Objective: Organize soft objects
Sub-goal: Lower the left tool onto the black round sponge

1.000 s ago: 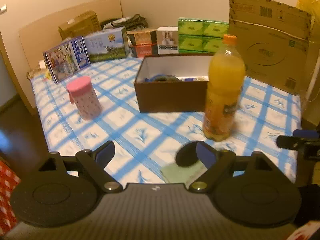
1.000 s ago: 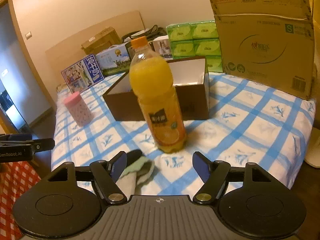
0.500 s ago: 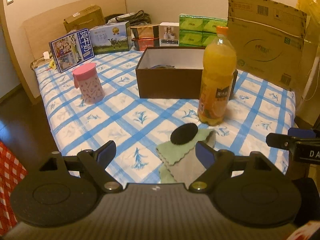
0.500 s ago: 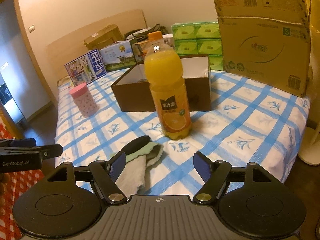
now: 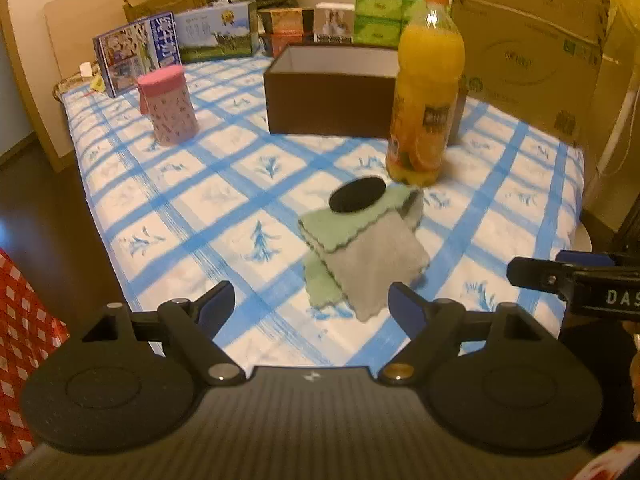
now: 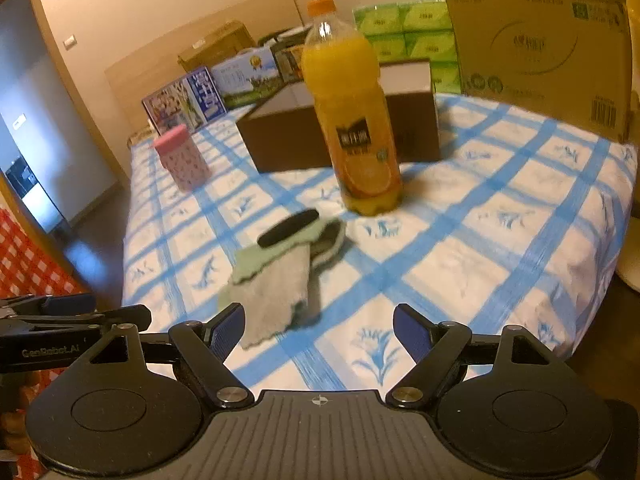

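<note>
A pile of soft cloths lies near the table's front: a grey cloth over green cloths, with a flat black round pad on top. The grey cloth, green cloth and black pad also show in the right wrist view. My left gripper is open and empty, just short of the pile. My right gripper is open and empty, to the right of the pile. A dark brown open box stands behind.
An orange juice bottle stands just behind the cloths. A pink lidded cup stands at the left. Boxes, green tissue packs and a large cardboard box line the back. The table's front edge is close.
Both grippers have pulled back and risen from the table. The cloth pile, earlier half hidden at the fingertips, now lies in full view ahead. Both stay open.
</note>
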